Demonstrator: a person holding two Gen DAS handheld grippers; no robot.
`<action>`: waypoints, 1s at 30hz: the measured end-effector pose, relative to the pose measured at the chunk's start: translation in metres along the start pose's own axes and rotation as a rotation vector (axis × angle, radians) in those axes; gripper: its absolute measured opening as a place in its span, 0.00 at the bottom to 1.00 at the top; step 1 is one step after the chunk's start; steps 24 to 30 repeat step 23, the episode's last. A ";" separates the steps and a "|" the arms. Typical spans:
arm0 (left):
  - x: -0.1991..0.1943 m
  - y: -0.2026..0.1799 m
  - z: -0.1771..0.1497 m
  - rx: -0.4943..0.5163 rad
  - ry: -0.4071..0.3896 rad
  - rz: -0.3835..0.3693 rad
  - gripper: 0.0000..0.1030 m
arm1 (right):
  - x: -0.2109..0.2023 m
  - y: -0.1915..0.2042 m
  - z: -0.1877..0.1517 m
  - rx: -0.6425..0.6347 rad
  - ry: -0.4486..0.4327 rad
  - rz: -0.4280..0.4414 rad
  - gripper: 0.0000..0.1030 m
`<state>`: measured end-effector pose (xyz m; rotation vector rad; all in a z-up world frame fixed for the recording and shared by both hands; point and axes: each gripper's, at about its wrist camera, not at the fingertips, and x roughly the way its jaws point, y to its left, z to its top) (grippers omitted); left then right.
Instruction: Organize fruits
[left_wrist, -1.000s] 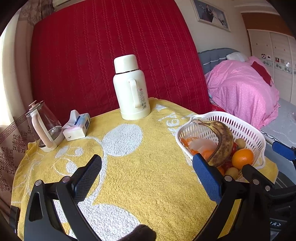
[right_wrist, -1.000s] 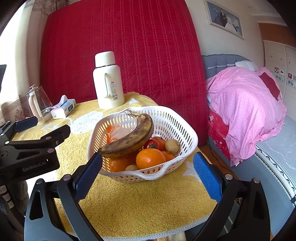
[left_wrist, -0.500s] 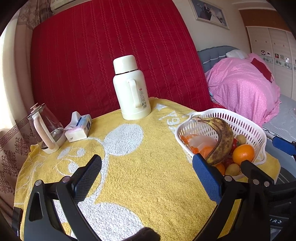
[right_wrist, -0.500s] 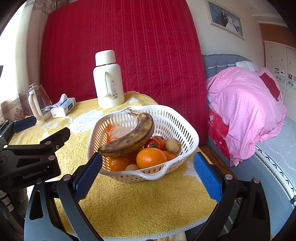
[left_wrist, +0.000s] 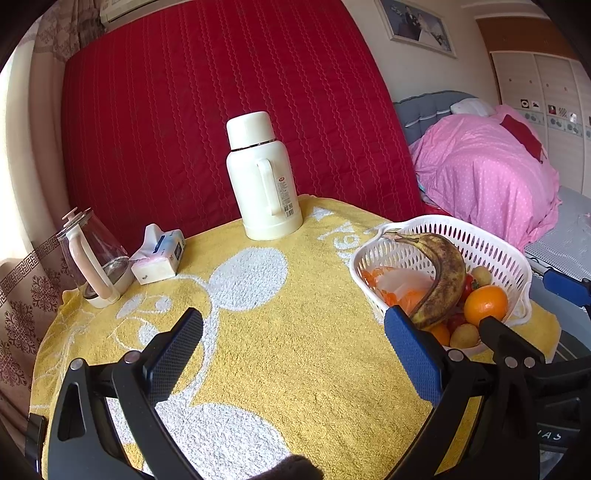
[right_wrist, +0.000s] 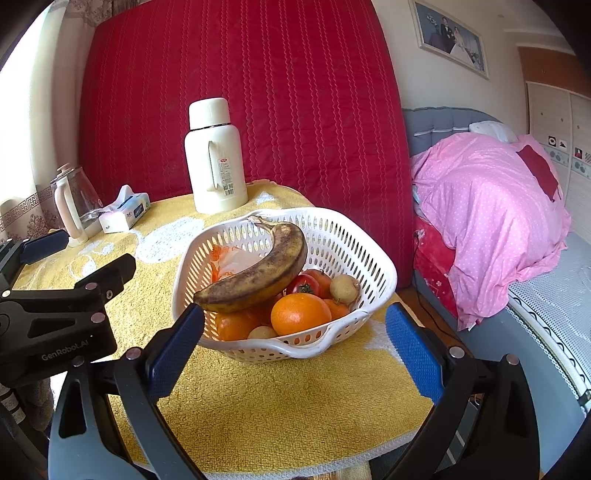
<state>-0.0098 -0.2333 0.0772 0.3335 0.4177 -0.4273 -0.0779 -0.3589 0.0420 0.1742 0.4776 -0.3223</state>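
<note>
Banana (right_wrist: 258, 273) atop fruit pile in white basket (right_wrist: 373, 258), on yellow towel (right_wrist: 277, 398). Long axis diagonal: stem far and up, blunt tip near, toward left finger of right gripper (right_wrist: 291, 350). Right gripper directly before basket, fully spread, empty; nearer of the two. Left gripper (left_wrist: 291, 354) likewise spread, empty, basket off to its right. Likely pick: banana, across its width.

Open towel (left_wrist: 295, 332) ahead of the left gripper (left_wrist: 293, 345), nothing on it. Basket (right_wrist: 373, 266) just beyond the right gripper (right_wrist: 293, 341); thermos (left_wrist: 262, 177), tissue pack (left_wrist: 159, 254), kettle (left_wrist: 92, 258) crowding the far edge.
</note>
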 end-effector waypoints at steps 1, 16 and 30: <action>0.000 0.000 0.000 0.000 0.000 0.000 0.95 | 0.000 0.000 0.000 0.000 -0.001 0.000 0.97; -0.002 0.003 -0.001 0.005 -0.004 0.007 0.95 | 0.001 -0.003 -0.002 0.000 0.004 -0.001 0.97; -0.005 0.014 -0.007 -0.018 0.021 0.014 0.95 | 0.001 -0.004 -0.004 -0.010 0.011 -0.012 0.97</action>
